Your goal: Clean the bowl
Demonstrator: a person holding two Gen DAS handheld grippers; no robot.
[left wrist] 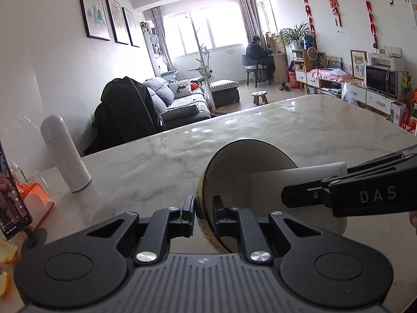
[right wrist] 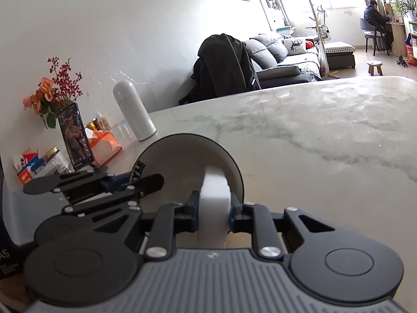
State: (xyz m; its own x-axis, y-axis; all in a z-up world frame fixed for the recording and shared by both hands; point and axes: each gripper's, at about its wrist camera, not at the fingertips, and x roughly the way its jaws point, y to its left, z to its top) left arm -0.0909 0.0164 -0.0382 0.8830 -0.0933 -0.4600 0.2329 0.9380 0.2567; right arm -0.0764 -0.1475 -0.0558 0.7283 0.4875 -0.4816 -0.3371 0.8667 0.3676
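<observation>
1. Far left on the marble bench (left wrist: 260,130): a phone (right wrist: 75,137) propped upright, an orange tissue box (right wrist: 106,143), flowers (right wrist: 52,88) behind them, and some orange peel (left wrist: 7,254) at the near edge.
2. Next over, a white flask (left wrist: 65,154) stands upright, well apart from the bowl.
3. The left gripper (left wrist: 203,212) has its jaws clamped on the rim of the bowl (left wrist: 234,167), one finger outside and one inside. The bowl is tipped on its side, with its opening facing right.
4. A white sponge (right wrist: 215,198) sits inside the bowl, against the inner wall.
5. The right gripper (right wrist: 212,212) comes in from the right, jaws squeezed tight on the sponge.
6. Way in the back, a sofa (left wrist: 179,96) and a person (left wrist: 256,52) seated at a desk.
</observation>
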